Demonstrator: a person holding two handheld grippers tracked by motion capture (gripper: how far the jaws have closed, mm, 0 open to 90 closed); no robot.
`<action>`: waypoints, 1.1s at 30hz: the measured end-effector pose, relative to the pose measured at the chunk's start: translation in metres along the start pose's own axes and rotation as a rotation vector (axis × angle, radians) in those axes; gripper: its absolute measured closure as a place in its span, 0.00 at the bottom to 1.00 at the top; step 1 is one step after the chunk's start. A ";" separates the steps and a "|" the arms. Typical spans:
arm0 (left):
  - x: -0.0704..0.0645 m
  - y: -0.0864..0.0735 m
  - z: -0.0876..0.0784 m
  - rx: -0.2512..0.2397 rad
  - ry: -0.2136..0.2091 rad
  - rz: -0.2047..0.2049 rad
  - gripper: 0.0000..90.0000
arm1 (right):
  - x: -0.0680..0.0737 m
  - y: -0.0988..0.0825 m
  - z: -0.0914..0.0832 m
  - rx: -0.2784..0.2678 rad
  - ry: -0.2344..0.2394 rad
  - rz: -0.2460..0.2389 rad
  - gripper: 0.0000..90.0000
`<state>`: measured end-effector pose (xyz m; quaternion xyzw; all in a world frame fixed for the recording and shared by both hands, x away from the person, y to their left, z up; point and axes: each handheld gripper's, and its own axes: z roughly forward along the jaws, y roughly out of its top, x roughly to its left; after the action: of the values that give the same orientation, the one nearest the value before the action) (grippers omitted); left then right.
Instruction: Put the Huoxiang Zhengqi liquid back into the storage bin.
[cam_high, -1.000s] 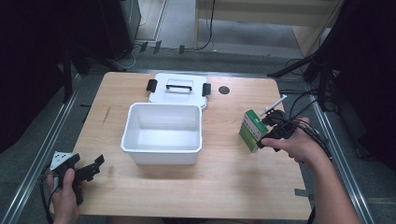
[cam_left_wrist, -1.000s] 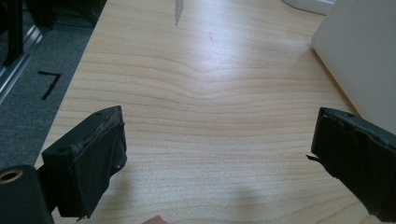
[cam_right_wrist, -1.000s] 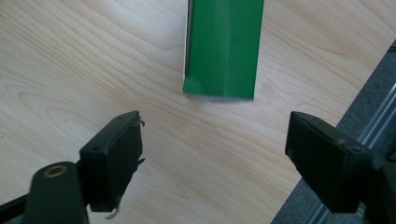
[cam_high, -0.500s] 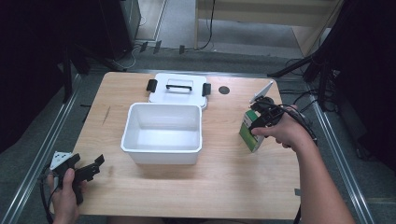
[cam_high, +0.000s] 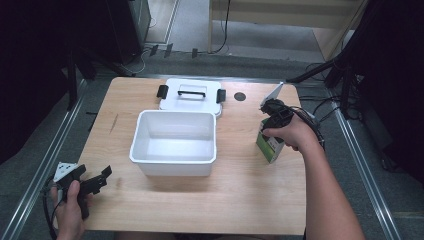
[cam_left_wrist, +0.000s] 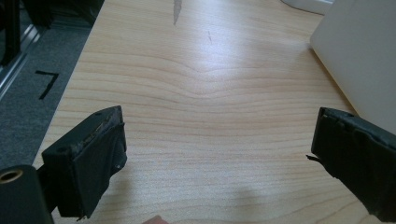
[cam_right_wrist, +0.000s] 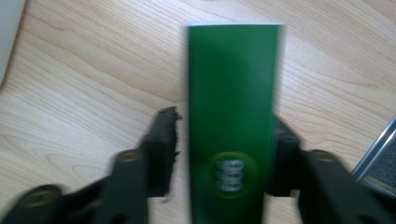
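Observation:
A green box (cam_high: 270, 145) stands upright on the wooden table (cam_high: 250, 195), right of the white bin (cam_high: 172, 159). My right gripper (cam_high: 270, 131) comes down on it from above. In the right gripper view the box (cam_right_wrist: 231, 116) sits between the jaws of my right gripper (cam_right_wrist: 226, 121). The jaws have just been closing and now lie against its two sides, though the picture is blurred. My left gripper (cam_high: 102, 176) rests at the table's front left corner. In the left gripper view my left gripper (cam_left_wrist: 219, 126) stands wide open over bare wood.
The bin is empty and sits mid-table. Its white lid (cam_high: 190, 92), with a black handle and clips, lies flat behind it. A small dark round hole (cam_high: 240, 96) is in the tabletop near the lid. Cables trail off the right edge.
My right hand has moved left and forward over the green box, bringing the gripper down around it. The left hand has stayed put.

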<state>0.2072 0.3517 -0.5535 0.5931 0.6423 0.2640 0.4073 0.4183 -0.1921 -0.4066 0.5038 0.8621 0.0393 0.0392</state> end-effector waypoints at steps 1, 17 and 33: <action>0.000 0.000 0.000 0.000 -0.001 -0.003 0.04 | 0.000 0.000 0.000 -0.002 0.003 -0.008 0.68; 0.000 0.000 0.000 -0.005 0.004 0.004 0.04 | 0.030 -0.004 -0.030 -0.100 0.009 -0.357 0.71; 0.000 0.000 0.000 -0.006 0.002 0.005 0.04 | 0.063 -0.007 -0.075 -0.155 0.062 -0.599 0.72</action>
<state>0.2077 0.3512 -0.5534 0.5931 0.6405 0.2677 0.4078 0.3737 -0.1427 -0.3348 0.2213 0.9674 0.1069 0.0609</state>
